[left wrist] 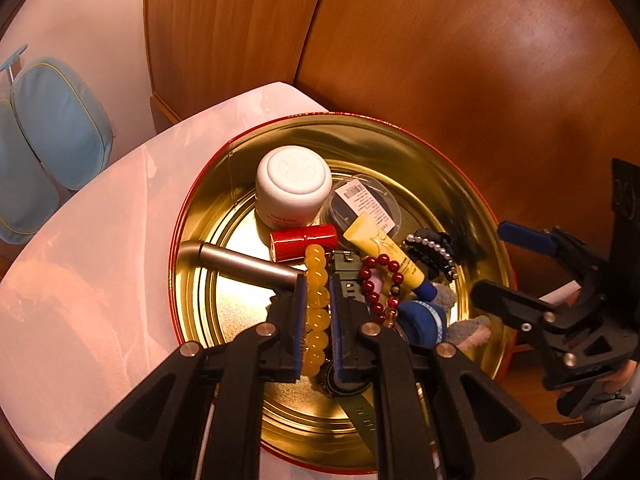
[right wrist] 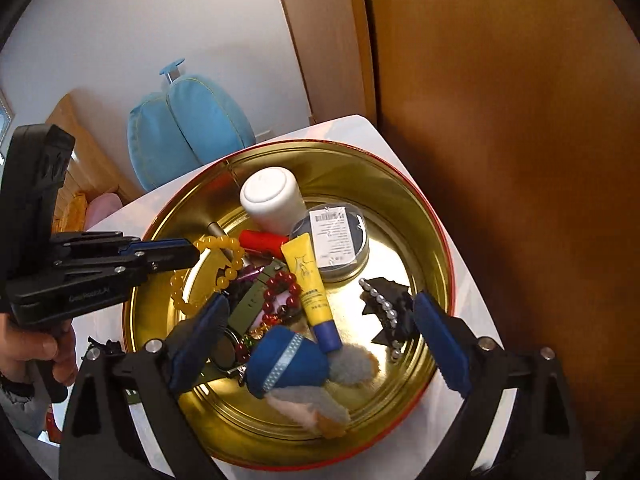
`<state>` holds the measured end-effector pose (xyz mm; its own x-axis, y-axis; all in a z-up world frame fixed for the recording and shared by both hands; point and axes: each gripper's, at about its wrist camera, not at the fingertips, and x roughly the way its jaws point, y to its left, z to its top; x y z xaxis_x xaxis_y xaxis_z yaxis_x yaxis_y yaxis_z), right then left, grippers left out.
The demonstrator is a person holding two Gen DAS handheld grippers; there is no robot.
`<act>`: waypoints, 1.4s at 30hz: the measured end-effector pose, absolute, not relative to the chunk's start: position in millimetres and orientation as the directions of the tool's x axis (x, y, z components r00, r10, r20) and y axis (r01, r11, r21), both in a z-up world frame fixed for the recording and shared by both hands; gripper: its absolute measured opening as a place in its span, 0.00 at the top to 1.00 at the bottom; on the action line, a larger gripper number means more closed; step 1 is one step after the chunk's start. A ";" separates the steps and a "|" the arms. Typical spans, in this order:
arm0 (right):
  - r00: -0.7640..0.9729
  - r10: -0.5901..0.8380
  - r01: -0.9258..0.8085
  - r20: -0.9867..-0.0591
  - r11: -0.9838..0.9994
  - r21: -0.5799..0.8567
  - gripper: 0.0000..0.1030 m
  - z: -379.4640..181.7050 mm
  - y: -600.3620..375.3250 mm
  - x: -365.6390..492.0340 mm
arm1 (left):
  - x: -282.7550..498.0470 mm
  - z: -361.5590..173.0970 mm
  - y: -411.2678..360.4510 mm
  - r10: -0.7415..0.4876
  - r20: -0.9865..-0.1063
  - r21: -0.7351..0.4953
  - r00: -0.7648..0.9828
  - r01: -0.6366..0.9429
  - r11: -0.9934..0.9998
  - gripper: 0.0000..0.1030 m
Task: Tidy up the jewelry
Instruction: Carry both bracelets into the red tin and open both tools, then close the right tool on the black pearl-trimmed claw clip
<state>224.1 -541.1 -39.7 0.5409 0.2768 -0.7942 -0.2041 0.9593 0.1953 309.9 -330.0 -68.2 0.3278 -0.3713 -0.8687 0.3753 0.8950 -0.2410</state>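
Observation:
A yellow bead bracelet (left wrist: 318, 312) is pinched between the blue pads of my left gripper (left wrist: 318, 280), which is shut on it. From the right wrist view, its loop (right wrist: 224, 248) hangs from the left gripper (right wrist: 194, 254) over a round gold tin (right wrist: 400, 208). My right gripper (right wrist: 320, 302) stands open over the tin with nothing pressed between its pads. Below it lie a dark red bead bracelet (right wrist: 280, 284), a black hair clip with pearls (right wrist: 384, 304) and a green watch strap (right wrist: 248, 304). The right gripper (left wrist: 504, 264) also shows at the tin's right rim.
The tin (left wrist: 400, 140) also holds a white jar (left wrist: 294, 184), a red lipstick (left wrist: 302, 240), a yellow tube (left wrist: 384, 248), a labelled round case (right wrist: 332, 240), a silver tube (left wrist: 244, 264) and a blue plush toy (right wrist: 288, 360). It sits on a white table (left wrist: 100, 260) beside wooden panels (left wrist: 480, 60).

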 end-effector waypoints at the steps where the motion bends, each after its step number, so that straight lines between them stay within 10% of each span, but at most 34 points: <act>1: 0.540 0.277 -0.198 -0.795 0.960 0.200 0.08 -39.9 -543.9 220.5 | 310.4 -70.3 -332.1 -0.363 -0.873 -0.233 0.324 0.377 0.896 0.89; 3: 0.534 0.276 -0.189 -0.799 0.960 0.205 0.08 -41.1 -548.2 214.7 | 310.5 -71.3 -333.8 -0.364 -0.873 -0.234 0.325 0.374 0.897 0.81; 5: 0.532 0.276 -0.188 -0.801 0.960 0.206 0.08 -40.3 -549.1 211.1 | 309.5 -69.8 -332.6 -0.376 -0.864 -0.250 0.335 0.362 0.898 0.33; 6: 0.530 0.275 -0.190 -0.802 0.960 0.204 0.08 -39.1 -548.2 211.4 | 307.6 -66.9 -331.2 -0.385 -0.855 -0.260 0.346 0.357 0.897 0.30; 32: 0.423 0.629 -0.629 -0.652 0.722 0.288 0.08 14.9 -428.2 124.8 | 110.7 -18.4 -137.8 -0.126 -0.832 -0.270 0.540 -0.197 0.942 0.29; 42: 0.269 0.531 -0.631 -0.804 0.728 0.270 0.08 -40.0 -307.2 107.9 | 121.5 -79.4 -78.5 -0.228 -0.877 -0.285 0.423 -0.075 0.956 0.29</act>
